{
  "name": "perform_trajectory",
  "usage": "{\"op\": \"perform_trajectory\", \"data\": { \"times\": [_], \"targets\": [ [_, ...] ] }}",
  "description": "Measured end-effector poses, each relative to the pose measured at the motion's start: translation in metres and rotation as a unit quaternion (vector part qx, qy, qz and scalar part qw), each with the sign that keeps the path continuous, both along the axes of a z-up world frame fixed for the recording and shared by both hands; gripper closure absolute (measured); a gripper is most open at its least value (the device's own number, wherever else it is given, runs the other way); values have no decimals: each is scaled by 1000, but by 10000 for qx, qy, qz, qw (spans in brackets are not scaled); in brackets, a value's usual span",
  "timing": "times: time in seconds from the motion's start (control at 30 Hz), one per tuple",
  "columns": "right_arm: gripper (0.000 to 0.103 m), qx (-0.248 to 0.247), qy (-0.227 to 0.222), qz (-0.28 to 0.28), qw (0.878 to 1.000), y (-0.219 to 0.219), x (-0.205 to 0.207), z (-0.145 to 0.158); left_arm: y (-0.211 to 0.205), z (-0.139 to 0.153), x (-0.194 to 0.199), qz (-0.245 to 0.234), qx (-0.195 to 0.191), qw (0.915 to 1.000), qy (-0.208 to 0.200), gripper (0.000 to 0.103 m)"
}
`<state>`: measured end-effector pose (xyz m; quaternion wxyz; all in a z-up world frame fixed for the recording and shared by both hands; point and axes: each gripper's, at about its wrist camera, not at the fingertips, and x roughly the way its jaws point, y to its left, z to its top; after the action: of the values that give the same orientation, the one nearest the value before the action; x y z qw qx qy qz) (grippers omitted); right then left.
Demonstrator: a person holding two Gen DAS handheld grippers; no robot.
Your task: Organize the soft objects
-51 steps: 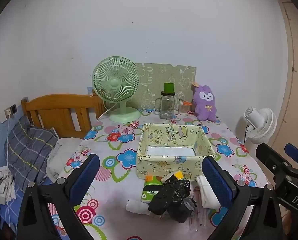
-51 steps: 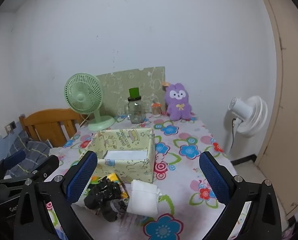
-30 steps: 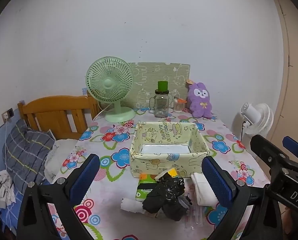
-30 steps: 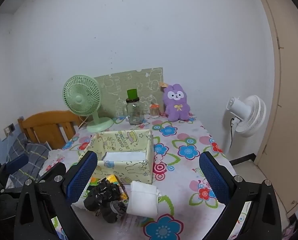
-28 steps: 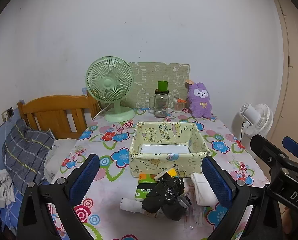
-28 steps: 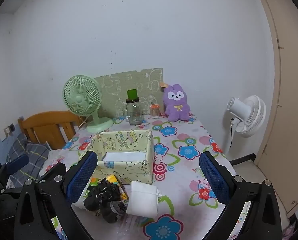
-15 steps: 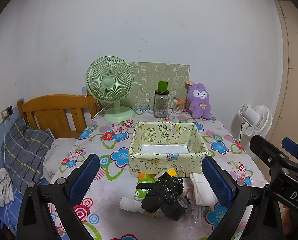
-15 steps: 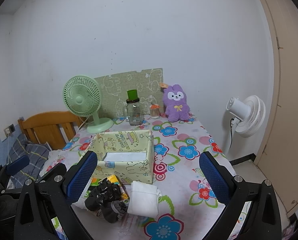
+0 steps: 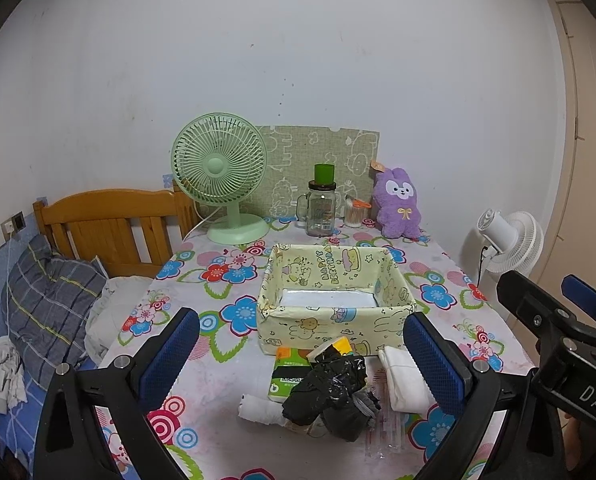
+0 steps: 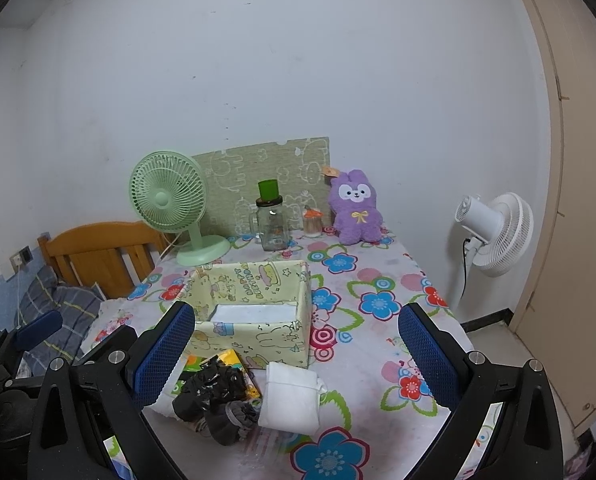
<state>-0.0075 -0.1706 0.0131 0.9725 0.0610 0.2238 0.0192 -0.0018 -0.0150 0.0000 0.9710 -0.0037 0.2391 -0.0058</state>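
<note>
Black bag (image 9: 330,390) before yellow box (image 9: 334,312) | green fan (image 9: 219,172) behind | both fingers wide, empty

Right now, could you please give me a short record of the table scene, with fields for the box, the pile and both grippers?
box: yellow patterned box, open top, mid-table
pile: black bag, white folded cloth, green packet, white roll, all in front of the box
back row: green fan, glass jar, purple plush rabbit
left gripper: open, holding nothing
right gripper: open, holding nothing
</note>
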Motion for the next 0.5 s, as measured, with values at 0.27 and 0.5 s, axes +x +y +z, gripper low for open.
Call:
{"op": "perform_trajectory", "data": {
  "times": [0.27, 0.5],
  "targets": [
    [0, -35, -8, -22, 10000, 1, 0, 1, 0, 1, 1, -4, -19, 10000, -25, 1],
    [0, -8, 10, 0, 10000, 1, 0, 1, 0, 0, 1, 0, -16, 10000, -26, 1]
  ]
}}
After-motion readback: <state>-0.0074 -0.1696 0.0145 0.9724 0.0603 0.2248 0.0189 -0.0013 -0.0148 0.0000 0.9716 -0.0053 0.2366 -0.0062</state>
